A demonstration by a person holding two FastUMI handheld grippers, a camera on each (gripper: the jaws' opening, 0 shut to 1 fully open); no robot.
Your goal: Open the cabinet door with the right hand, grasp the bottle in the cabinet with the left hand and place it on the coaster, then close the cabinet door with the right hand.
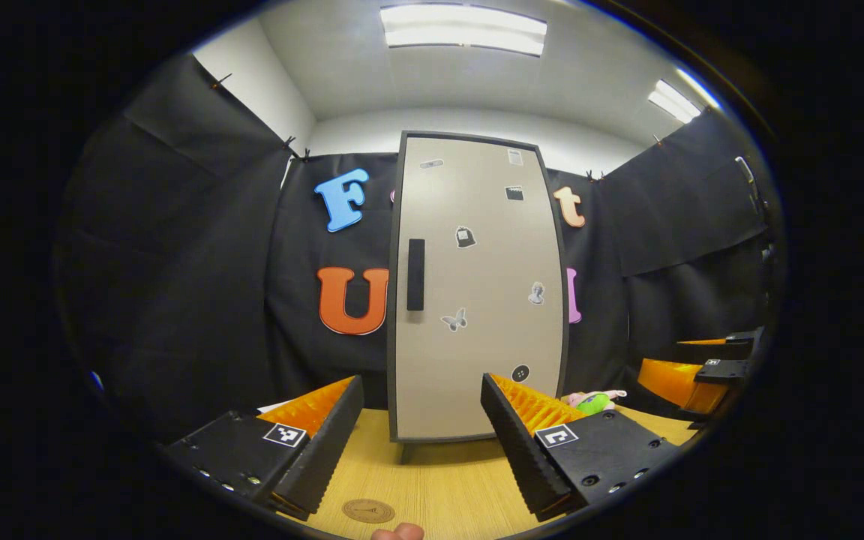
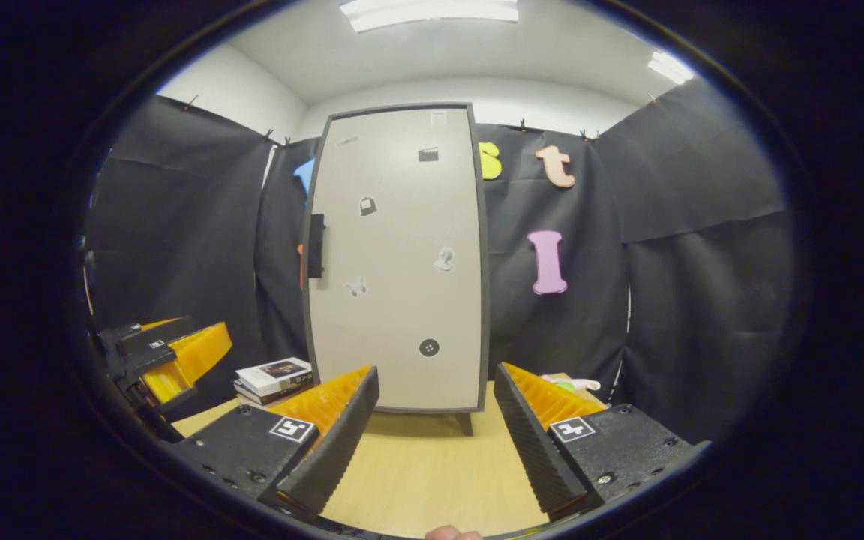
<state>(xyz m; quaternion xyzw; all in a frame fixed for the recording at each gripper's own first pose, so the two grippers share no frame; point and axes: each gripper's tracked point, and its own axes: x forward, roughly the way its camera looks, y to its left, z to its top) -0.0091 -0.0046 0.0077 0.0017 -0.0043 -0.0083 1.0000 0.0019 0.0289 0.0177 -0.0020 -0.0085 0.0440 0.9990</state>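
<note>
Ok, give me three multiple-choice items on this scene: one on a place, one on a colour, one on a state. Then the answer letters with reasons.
1. Where does the coaster lie?
A. On the table in front of the cabinet
B. On top of the cabinet
C. On the stack of books

2. What colour is the door handle?
A. White
B. Black
C. Orange

3. What state is the cabinet door in?
A. Wide open
B. Taken off
C. Closed

Answers:
1. A: in the left gripper view the round coaster sits on the wooden table, nearer the camera than the cabinet, between the left gripper fingers.
2. B: the handle is a dark vertical bar at the door's left edge.
3. C: the door sits flush in its dark frame in the left and right gripper views, and the right gripper is open and short of it.
</note>
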